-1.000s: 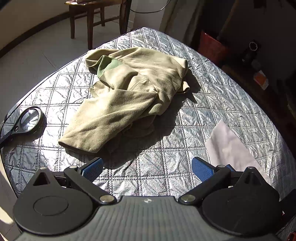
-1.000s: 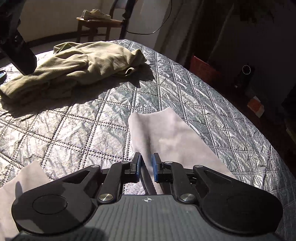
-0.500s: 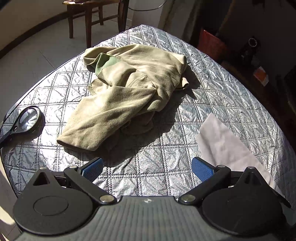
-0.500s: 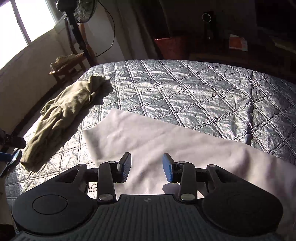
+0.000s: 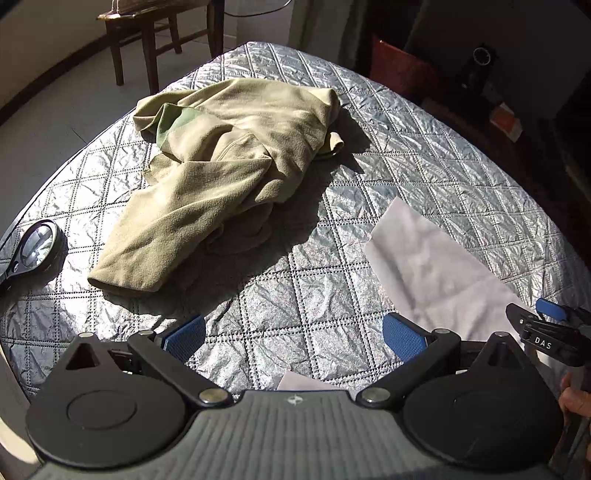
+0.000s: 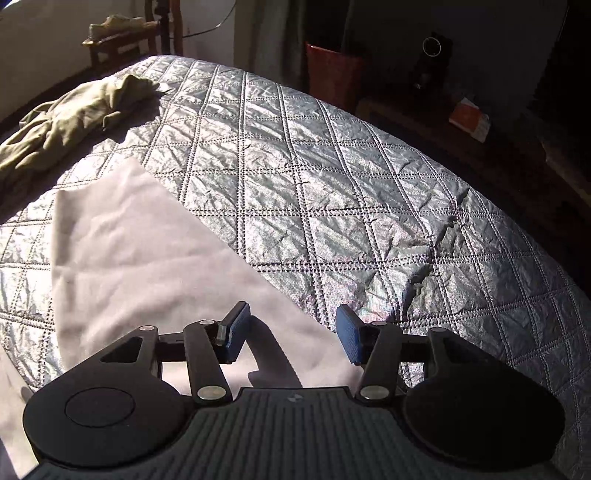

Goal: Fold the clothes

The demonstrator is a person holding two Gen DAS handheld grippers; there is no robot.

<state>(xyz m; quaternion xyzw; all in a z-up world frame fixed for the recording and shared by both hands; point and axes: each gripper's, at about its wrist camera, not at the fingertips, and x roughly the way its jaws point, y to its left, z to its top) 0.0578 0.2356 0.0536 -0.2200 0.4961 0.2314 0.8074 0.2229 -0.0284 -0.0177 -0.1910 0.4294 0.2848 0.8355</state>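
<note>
A crumpled olive fleece garment lies on the far half of the silver quilted bed; the right wrist view has it at the far left. A white cloth lies flat on the near right part. My left gripper hangs wide open over bare quilt, with nothing between its fingers. My right gripper hovers over the right edge of the white cloth. Its jaws stand apart and are closing, and the pads press on nothing. It also shows at the right edge of the left wrist view.
A black magnifying glass lies at the bed's left edge. A wooden chair stands beyond the bed's far corner. A red bin and dark furniture with an orange box line the right side. A hand shows at lower right.
My right gripper went from shut to open and shifted along the white cloth to its right edge. In the left wrist view the right gripper has come in at the right edge.
</note>
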